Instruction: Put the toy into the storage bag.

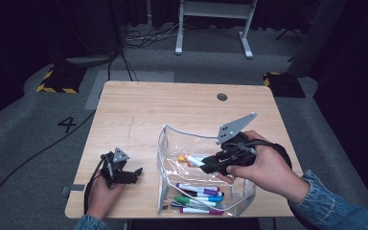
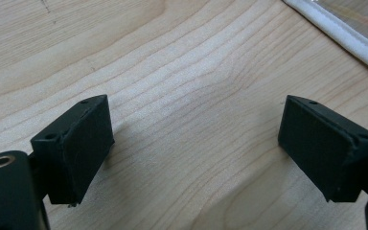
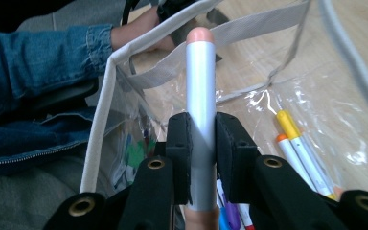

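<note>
High view: right gripper [image 1: 210, 164] over clear plastic pouch with white trim [image 1: 165, 143], jaws clamped on white-barrelled marker with peach cap [image 3: 200, 96]. Several coloured markers [image 1: 199, 196] already in pouch; likely nearly done, none loose on light wooden desk [image 1: 139, 110]. Left gripper [image 1: 135, 173] resting on desk, jaws apart, empty. Grey carpet floor [image 1: 24, 129], dark surroundings.

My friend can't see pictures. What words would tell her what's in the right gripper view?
The right gripper is shut on a white marker with a peach-coloured cap, holding it over a clear plastic bag with grey edging. Yellow and orange markers lie in the bag on the wooden table, and a denim sleeve shows behind.
</note>
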